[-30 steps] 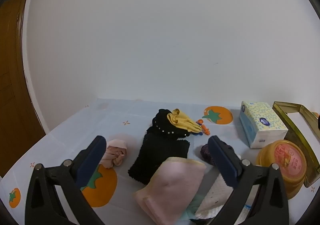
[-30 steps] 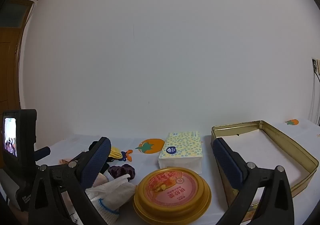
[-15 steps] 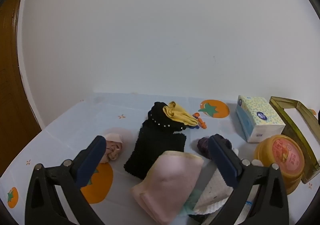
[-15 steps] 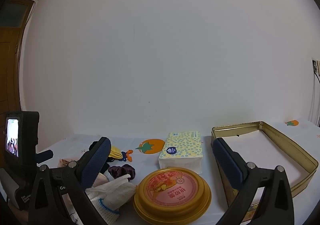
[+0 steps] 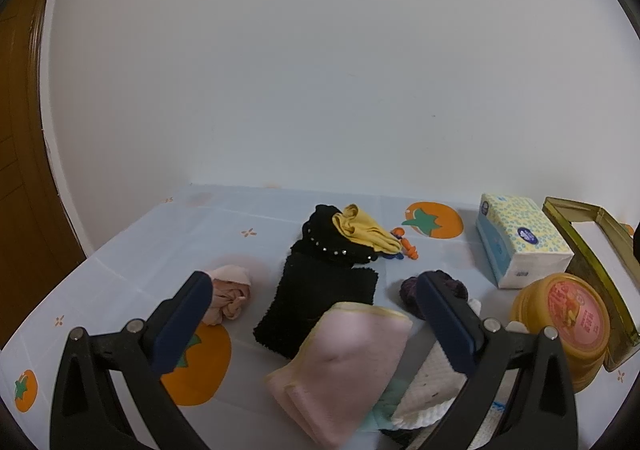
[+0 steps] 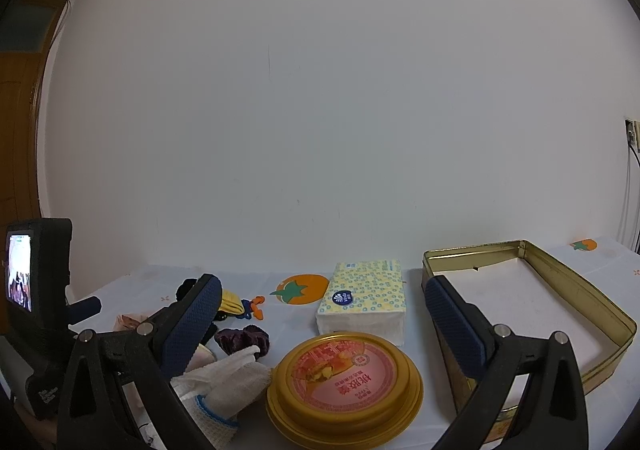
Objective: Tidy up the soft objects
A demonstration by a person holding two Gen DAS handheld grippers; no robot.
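Soft items lie in a heap on the tablecloth. A folded pink cloth (image 5: 344, 366) sits between the fingers of my open left gripper (image 5: 312, 314), not gripped. Behind it lie a black fuzzy cloth (image 5: 320, 302), a yellow cloth (image 5: 360, 230), a knotted pink cloth (image 5: 230, 292), a purple scrunchie (image 5: 412, 288) and a white knit glove (image 5: 432, 390). My right gripper (image 6: 320, 326) hangs open above a round gold tin (image 6: 344, 382). From the right wrist the glove (image 6: 228, 378) and scrunchie (image 6: 242, 340) show at lower left.
An open gold rectangular tin (image 6: 560, 282) stands at the right, also seen as the tin (image 5: 580, 230) from the left wrist. A tissue pack (image 6: 364, 298) lies behind the round tin (image 5: 568, 326). The wall runs close behind the table, and a wooden door (image 5: 20, 170) stands left.
The left gripper has shifted slightly, so the cloth heap sits a little differently in its view. The right gripper has stayed put.
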